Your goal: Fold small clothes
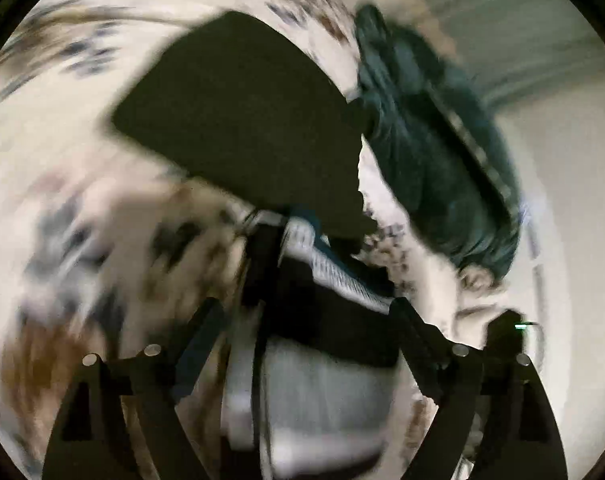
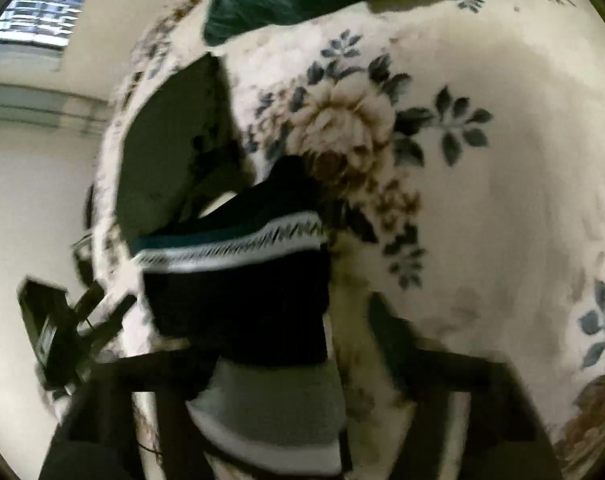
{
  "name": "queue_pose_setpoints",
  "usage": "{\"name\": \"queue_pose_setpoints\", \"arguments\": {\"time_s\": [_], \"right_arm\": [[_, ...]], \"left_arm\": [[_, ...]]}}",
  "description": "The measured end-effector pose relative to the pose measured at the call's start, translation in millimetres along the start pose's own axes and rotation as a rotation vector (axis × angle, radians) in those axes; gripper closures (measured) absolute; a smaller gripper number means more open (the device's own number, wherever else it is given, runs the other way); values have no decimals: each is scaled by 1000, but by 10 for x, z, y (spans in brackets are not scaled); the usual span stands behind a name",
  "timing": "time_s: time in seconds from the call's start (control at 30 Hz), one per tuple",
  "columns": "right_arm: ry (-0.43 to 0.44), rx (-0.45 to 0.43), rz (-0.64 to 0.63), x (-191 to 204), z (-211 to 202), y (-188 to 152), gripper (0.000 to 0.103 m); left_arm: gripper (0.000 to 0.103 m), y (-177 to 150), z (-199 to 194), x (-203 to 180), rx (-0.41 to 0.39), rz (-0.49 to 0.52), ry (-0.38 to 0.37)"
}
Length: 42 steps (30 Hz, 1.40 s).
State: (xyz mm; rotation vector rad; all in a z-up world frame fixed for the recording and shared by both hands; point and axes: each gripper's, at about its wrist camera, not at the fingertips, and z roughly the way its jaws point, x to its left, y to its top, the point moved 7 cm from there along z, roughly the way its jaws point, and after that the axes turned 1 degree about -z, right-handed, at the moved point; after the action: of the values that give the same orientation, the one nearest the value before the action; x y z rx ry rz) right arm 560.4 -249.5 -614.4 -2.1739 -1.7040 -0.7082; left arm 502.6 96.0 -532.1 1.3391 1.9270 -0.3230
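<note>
The striped garment (image 1: 334, 320), dark with white and teal bands, lies on the flowered bedspread (image 1: 62, 168) at about 6 o'clock in both views, between each tool's fingers. The left hand-held gripper (image 1: 302, 364) stands released, its fingers spread either side of the cloth without pinching it. The right hand-held gripper (image 2: 302, 364) is likewise released. A folded dark garment (image 1: 238, 120) lies just beyond, at 12 o'clock, with a teal pile (image 1: 434, 152) at 2 o'clock.
</note>
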Motion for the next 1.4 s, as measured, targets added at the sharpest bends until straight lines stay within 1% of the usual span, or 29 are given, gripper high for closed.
{"name": "queue_pose_setpoints", "arguments": {"time_s": [0.1,0.13,0.17,0.23,0.3,0.33,0.37,0.43,0.57,0.63,0.67,0.7,0.73,0.77,0.8,0.83,0.87,0.9,0.97,1.03,1.07,1.1,1.13,1.17,1.2,1.23,1.27,1.33,1.4], "right_arm": [[57,85,-33,-78,-32,-175,24],[64,110,-49,-97,14,-203,18],[71,134,-60,-117,67,-218,14],[96,173,-59,-135,212,-217,14],[126,209,-61,-135,383,-125,13],[123,218,-69,-141,460,-67,12],[124,225,-78,-134,536,-4,12],[150,265,-101,-87,701,94,12],[207,356,-150,59,991,183,12],[199,374,-179,111,1074,198,10],[201,384,-196,147,1126,197,10],[197,384,-198,160,1143,192,10],[204,377,-199,178,1144,182,13],[213,355,-220,212,1130,164,34],[217,350,-231,231,1128,125,54],[244,365,-212,247,1126,43,74],[245,346,-200,249,1100,18,76],[250,308,-186,252,1027,-27,80],[267,247,-123,214,834,-167,83],[257,203,-67,141,678,-394,84],[250,182,-37,101,592,-559,84],[249,167,0,63,507,-757,85],[244,153,36,34,425,-997,85],[242,140,69,31,348,-1298,85],[219,139,88,25,324,-1524,84],[201,145,99,20,324,-1661,78],[185,169,134,-7,360,-1858,67],[160,196,201,-102,396,-2034,44],[140,134,233,-225,275,-2069,44]], "left_arm": [[18,-652,-450,299,-79,-158,-5],[18,-887,-525,390,-96,-212,-14],[18,-1216,-551,493,-99,-289,-25],[18,-1616,-432,539,-102,-375,-43],[18,-1946,-248,537,-106,-461,-93],[18,-2048,-145,517,-130,-495,-121],[18,-2109,-58,477,-149,-500,-136],[18,-2127,223,336,-167,-461,-144],[18,-2014,582,176,-179,-427,-144],[19,-1922,700,183,-199,-451,-151],[20,-1877,717,212,-223,-473,-136],[21,-1789,704,251,-269,-506,-139],[38,-1733,663,276,-296,-524,-146],[60,-1655,624,293,-310,-529,-143],[63,-1588,594,283,-312,-517,-150],[64,-1564,534,281,-314,-496,-148],[65,-1508,475,268,-305,-471,-142],[65,-1440,401,264,-283,-453,-159],[65,-1329,257,299,-232,-415,-159],[65,-1174,70,370,-177,-369,-150],[65,-1087,-5,396,-152,-354,-153],[65,-983,-50,427,-106,-328,-146],[59,-908,-49,471,-52,-307,-136],[50,-842,-20,505,-3,-294,-132],[46,-809,-13,598,43,-283,-99],[39,-818,-22,684,69,-270,-69],[39,-820,-42,773,87,-263,-38],[39,-891,-139,847,81,-255,-3],[39,-1044,-283,877,61,-239,28]]}}
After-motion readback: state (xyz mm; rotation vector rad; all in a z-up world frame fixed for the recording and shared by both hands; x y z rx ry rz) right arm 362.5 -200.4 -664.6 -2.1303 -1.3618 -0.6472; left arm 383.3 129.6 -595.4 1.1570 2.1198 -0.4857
